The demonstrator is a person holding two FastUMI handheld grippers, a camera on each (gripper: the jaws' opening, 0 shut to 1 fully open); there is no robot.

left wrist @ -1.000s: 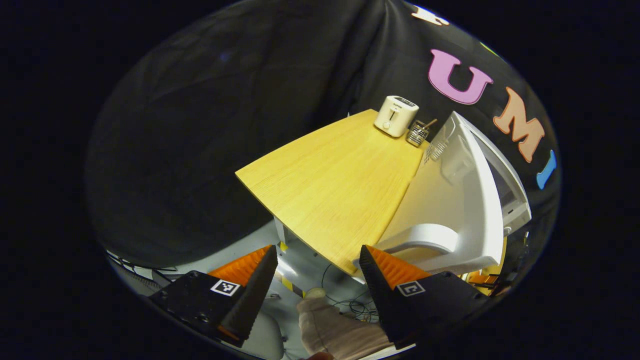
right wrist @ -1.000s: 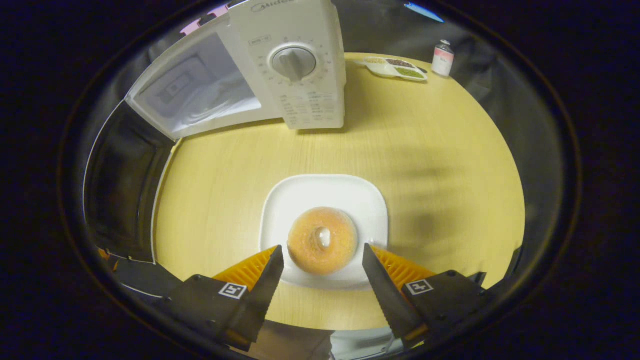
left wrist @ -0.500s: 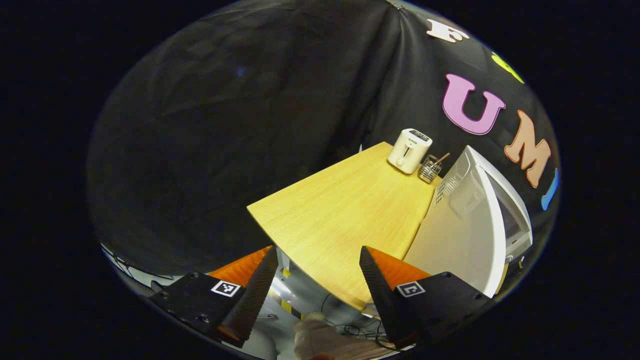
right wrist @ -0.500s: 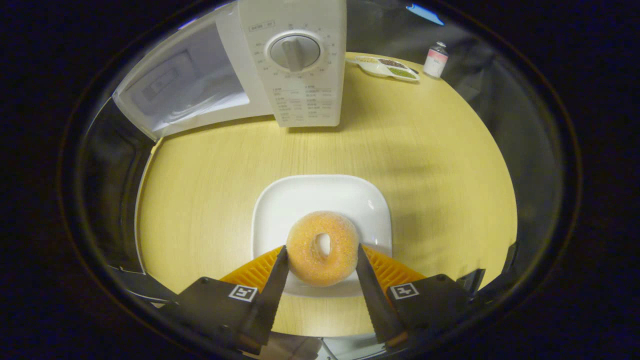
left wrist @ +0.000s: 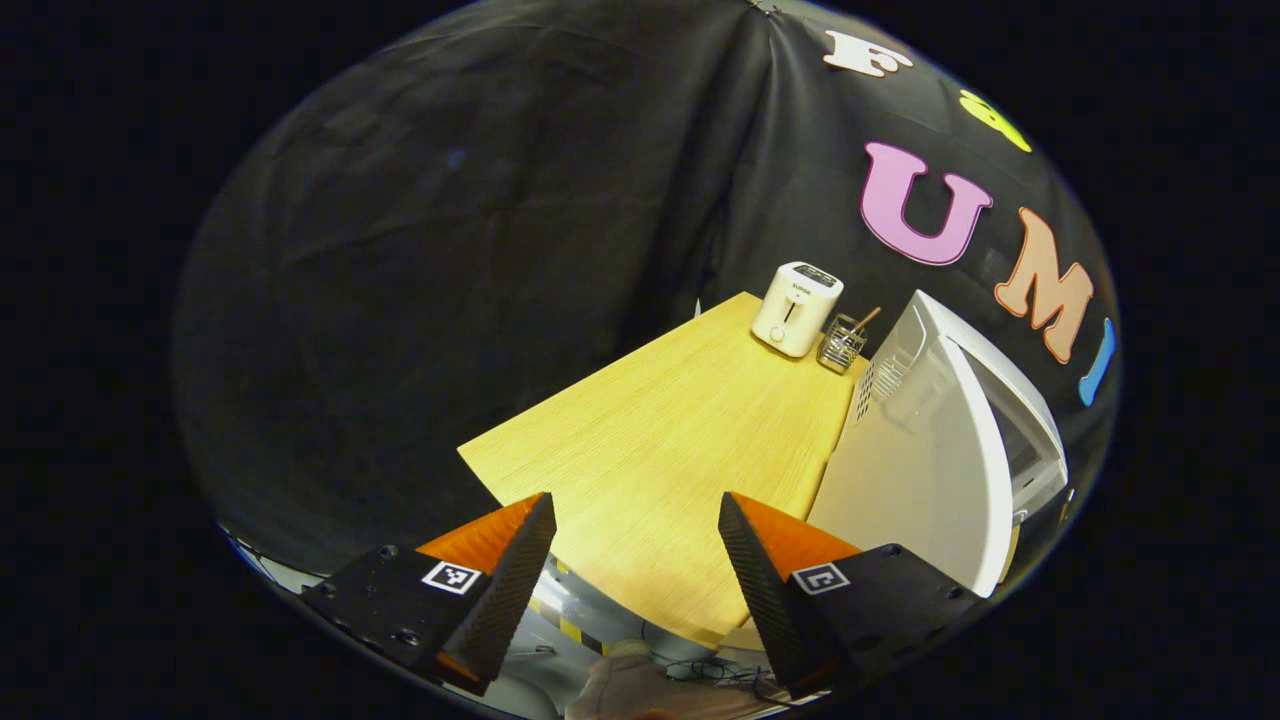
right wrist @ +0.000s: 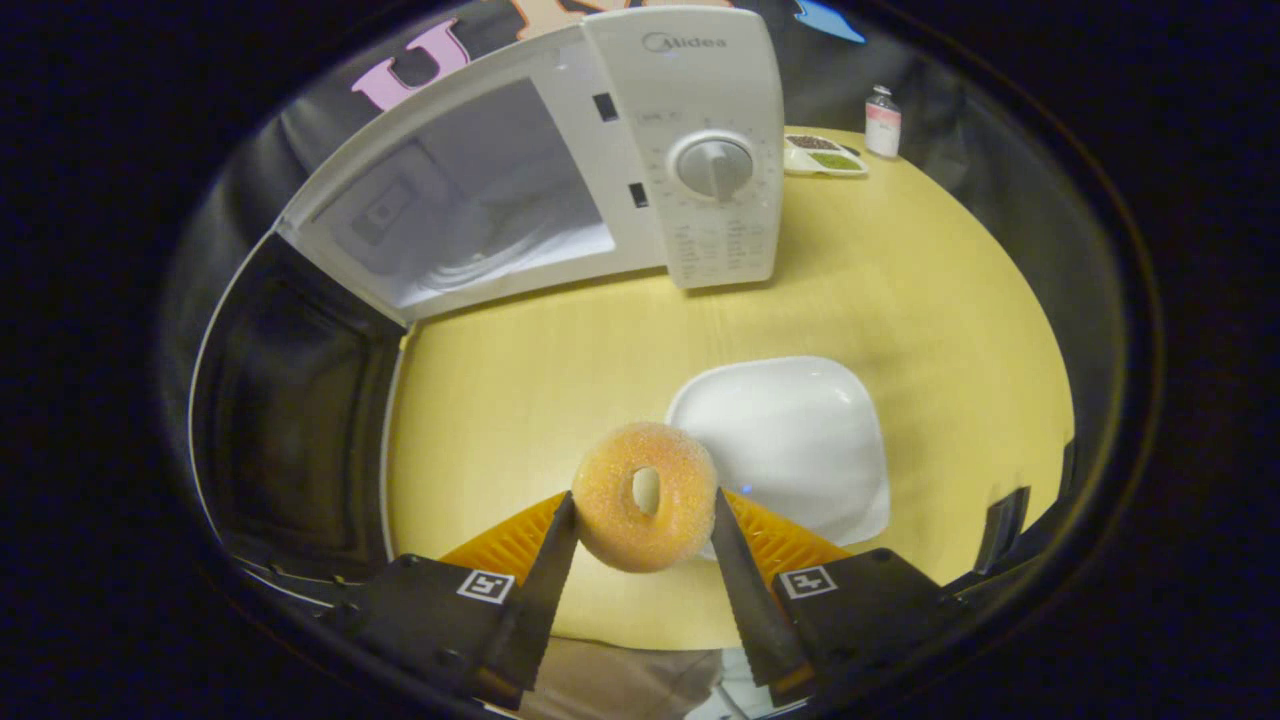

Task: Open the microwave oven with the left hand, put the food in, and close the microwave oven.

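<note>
**Doughnut gripped and off the plate, microwave door open**

Left gripper view: the left gripper point(left wrist: 636, 510) hangs with its fingers spread apart and nothing between them, above the near edge of the light yellow wooden table point(left wrist: 660, 440). The white microwave oven point(left wrist: 935, 440) stands to the right, seen from its side. Beyond the microwave, at the table's far corner, sit a small cream toaster point(left wrist: 796, 309) and, just beside it toward the microwave, a wire mesh holder point(left wrist: 842, 340).

Right gripper view: the right gripper point(right wrist: 640, 505) has both fingers pressed on the sugared ring doughnut point(right wrist: 645, 495), one on each side. The doughnut is in front of the microwave's open cavity, left of the empty square white plate point(right wrist: 790, 445). The microwave's dark door point(right wrist: 285, 410) is swung wide open to the left of the cavity. The control panel with a round dial point(right wrist: 713, 168) is at the cavity's right. Behind the microwave, to its right, a small white divided dish point(right wrist: 823, 157) and a small bottle with a pink label point(right wrist: 882, 107) sit close together.
</note>
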